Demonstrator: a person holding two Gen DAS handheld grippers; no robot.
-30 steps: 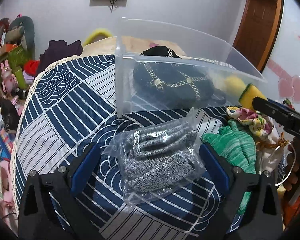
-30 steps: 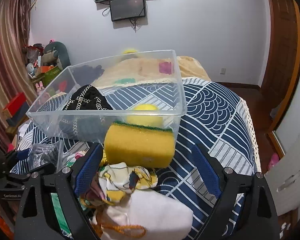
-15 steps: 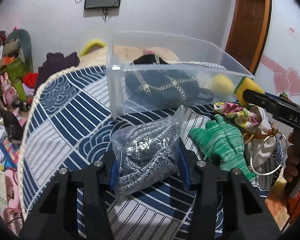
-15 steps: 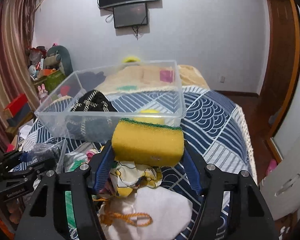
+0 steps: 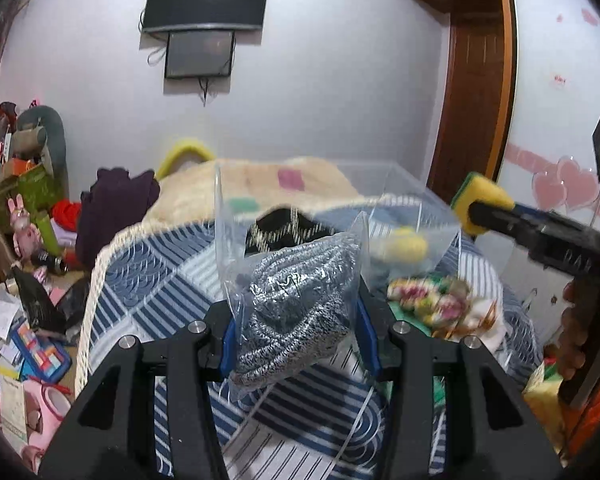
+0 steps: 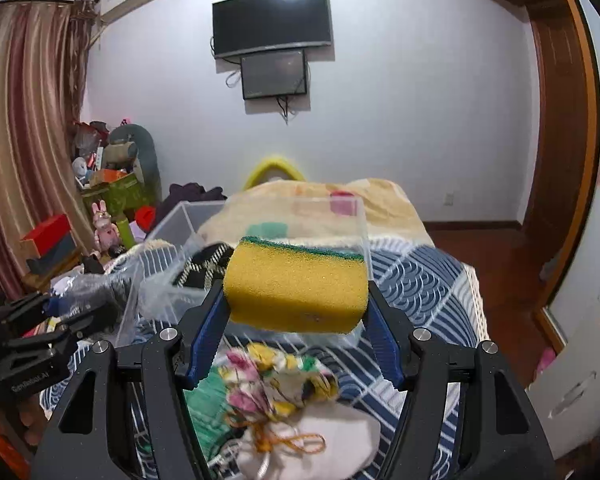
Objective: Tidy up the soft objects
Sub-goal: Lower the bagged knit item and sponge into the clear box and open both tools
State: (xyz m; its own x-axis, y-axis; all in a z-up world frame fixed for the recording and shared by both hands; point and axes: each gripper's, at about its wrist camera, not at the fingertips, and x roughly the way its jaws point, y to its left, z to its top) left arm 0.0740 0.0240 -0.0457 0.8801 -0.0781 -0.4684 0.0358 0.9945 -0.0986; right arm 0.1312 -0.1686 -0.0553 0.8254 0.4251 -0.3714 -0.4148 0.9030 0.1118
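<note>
1. Your left gripper (image 5: 296,320) clamps the bagged knit (image 5: 300,304) above the bed (image 5: 148,280); slick plastic may slip.
2. Your right gripper (image 6: 296,316) squeezes the sponge (image 6: 296,284) near the clear bin (image 6: 336,216); it could clip the rim.

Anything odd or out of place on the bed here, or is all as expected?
Nothing is spilled or damaged. The left tongs are shut on the bagged grey knit, the right tongs on the yellow sponge, both off the bedspread. The floor clutter beside the bed is messy, but outside the work.
</note>
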